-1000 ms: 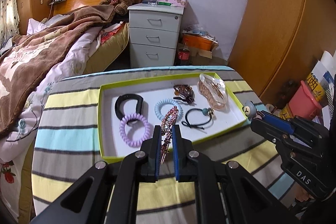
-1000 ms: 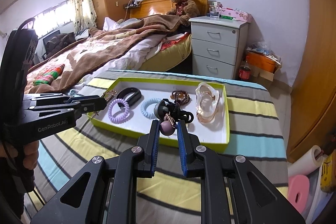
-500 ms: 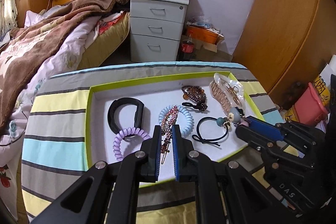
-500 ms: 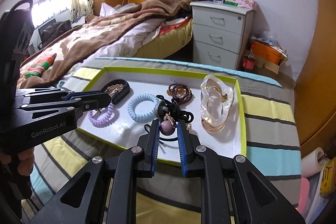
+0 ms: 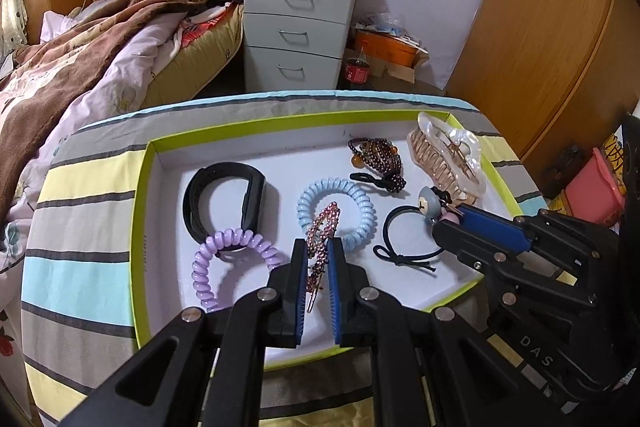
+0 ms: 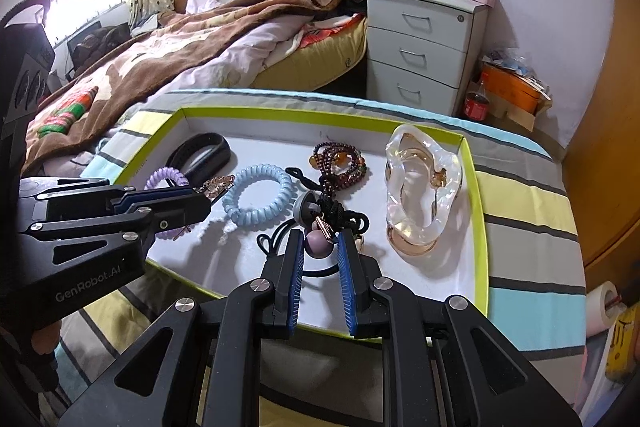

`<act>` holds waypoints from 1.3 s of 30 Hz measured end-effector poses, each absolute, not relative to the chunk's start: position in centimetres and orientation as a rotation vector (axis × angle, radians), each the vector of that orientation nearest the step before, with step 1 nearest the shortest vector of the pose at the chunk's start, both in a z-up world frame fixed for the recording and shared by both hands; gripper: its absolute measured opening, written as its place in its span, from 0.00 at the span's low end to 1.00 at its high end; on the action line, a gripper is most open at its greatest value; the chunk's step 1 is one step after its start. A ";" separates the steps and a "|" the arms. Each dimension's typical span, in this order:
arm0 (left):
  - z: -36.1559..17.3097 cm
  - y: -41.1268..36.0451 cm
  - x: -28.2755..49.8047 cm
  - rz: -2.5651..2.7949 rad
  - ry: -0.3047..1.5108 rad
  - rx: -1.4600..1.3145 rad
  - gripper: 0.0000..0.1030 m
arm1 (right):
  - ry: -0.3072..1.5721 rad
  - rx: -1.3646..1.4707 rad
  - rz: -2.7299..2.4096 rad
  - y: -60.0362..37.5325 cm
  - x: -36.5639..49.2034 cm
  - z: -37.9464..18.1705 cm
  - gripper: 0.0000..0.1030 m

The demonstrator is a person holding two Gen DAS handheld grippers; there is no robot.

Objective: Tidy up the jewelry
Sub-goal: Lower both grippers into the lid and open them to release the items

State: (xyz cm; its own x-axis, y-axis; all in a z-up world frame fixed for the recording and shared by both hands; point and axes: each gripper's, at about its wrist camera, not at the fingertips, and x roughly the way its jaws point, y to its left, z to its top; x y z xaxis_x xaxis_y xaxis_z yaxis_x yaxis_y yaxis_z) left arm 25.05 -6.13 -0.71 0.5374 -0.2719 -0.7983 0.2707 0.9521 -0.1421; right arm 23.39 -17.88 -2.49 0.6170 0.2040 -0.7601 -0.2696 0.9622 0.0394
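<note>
Room for moving is lying mostly at the lower middle of the tray (image 5: pixel 141 227), where its white floor is showing bare inside the green rim. The tray is sitting on a striped cloth (image 5: pixel 76 267), with a bed (image 5: pixel 80 59) at upper left. The left gripper (image 5: pixel 318 259) is clamping a pink jewelled hair clip (image 5: pixel 322 233) above the blue coil tie (image 5: pixel 366 215). The right gripper (image 6: pixel 320 247) is pinching a black hair tie (image 6: pixel 340 217) by its lilac bead.
</note>
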 end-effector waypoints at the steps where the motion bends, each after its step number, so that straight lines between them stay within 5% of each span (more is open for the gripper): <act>1: -0.8 -6.1 25.1 -0.319 0.954 -0.002 0.10 | 0.866 -0.082 0.272 -17.9 23.4 -2.6 0.17; 25: -1.4 -5.9 25.6 -0.310 0.981 -0.030 0.11 | 0.893 -0.045 0.287 -18.4 23.8 -3.2 0.17; 39: -0.1 -5.4 24.1 -0.286 0.943 -0.050 0.40 | 0.857 0.004 0.264 -19.2 22.1 -1.9 0.21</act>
